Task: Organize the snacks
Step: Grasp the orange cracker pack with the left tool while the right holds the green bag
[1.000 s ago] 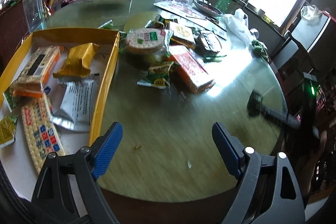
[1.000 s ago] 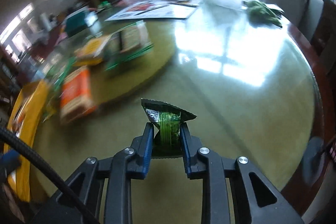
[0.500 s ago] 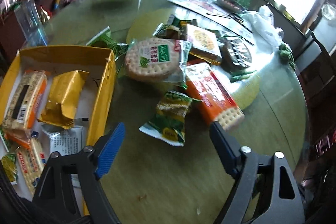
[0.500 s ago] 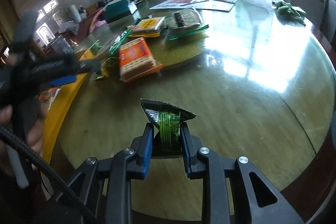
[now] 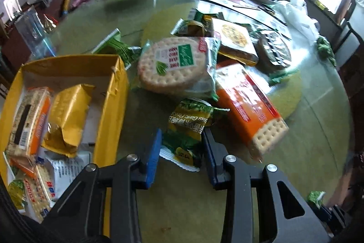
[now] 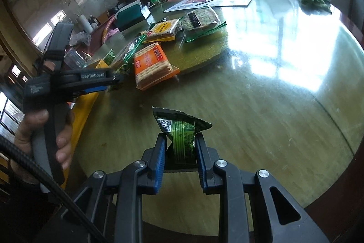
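Above the glass table [image 6: 261, 95], right gripper [image 6: 179, 147] pinches a small green packet [image 6: 182, 131]; left gripper [image 5: 182, 147], lowered, closes around a green pea packet [image 5: 187, 129].

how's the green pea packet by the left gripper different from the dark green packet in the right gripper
The yellow-green garlic pea packet lies flat on the glass-topped table; the small dark green snack packet is held up off it. The left gripper brackets its packet with jaws closing in, grip not certain; the right gripper is shut on its packet, pinching it at the middle. The pea packet is brighter, with yellow print. Both are sealed green foil snacks.
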`<state>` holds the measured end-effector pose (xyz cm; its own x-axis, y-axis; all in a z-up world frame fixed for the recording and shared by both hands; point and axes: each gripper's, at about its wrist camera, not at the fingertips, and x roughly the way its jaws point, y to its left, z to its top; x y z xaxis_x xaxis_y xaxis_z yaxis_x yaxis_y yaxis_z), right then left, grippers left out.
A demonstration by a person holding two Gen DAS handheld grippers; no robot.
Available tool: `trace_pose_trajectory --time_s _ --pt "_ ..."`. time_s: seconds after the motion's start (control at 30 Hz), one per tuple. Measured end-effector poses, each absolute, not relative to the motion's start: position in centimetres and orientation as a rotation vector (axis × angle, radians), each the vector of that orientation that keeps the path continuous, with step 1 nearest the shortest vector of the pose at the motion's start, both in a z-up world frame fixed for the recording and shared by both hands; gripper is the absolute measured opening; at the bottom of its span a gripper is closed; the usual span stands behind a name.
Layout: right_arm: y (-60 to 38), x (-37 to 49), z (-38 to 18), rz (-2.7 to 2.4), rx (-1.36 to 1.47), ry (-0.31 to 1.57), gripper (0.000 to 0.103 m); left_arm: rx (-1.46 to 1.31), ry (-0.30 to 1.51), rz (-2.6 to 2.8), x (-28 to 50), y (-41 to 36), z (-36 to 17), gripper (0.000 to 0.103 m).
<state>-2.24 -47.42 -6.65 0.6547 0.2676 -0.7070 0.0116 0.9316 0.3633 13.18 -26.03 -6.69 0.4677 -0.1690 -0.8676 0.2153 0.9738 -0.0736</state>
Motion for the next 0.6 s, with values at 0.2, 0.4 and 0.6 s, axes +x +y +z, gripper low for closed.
trace_pose_trajectory --time_s 0.2,0.4,0.6 --pt "-46.8 -2.4 -6.5 0.135 0.332 0.857 0.024 0.047 1.031 -0.303 10.0 -25.4 -6.0 0.020" --pt "-46.2 -2.3 -6.4 0.107 0.302 0.862 0.024 -0.039 1.018 -0.364 7.3 -23.8 -5.7 0.018" --pt "-45.8 -2.2 -6.4 0.083 0.284 0.865 0.024 -0.072 1.022 -0.329 8.9 -23.3 -5.7 0.019"
